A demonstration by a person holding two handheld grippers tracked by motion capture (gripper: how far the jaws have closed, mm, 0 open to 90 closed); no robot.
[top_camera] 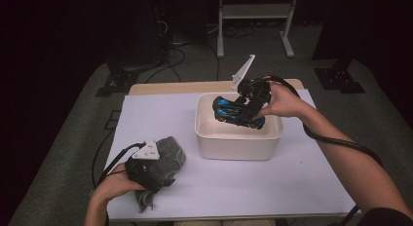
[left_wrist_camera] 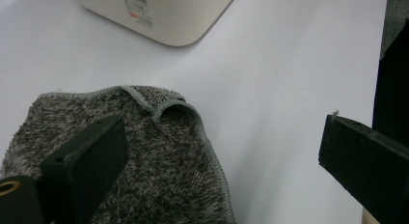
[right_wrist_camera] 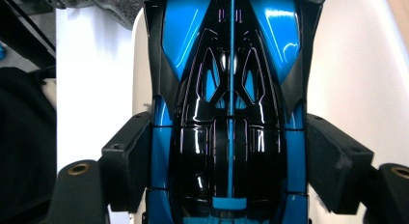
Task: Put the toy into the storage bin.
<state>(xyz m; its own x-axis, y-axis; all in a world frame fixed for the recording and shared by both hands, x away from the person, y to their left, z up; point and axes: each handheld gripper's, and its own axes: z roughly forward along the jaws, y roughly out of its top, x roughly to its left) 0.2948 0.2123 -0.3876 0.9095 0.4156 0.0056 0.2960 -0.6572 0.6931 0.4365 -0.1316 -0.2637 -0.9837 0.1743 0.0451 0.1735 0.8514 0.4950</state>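
The right gripper [top_camera: 252, 106] clamps one blue-and-black toy car [top_camera: 236, 111] by its flanks, just over the one cream bin [top_camera: 237, 147], rim close below; the left gripper [left_wrist_camera: 219, 156] gapes wide above one grey towel [left_wrist_camera: 144, 161], bare table [left_wrist_camera: 289, 64] ahead.

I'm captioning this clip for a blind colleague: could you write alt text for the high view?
The right claw holds a blue-and-black toy car over a cream plastic tub on a white table. At near left, the left claw rests on a crumpled grey towel.
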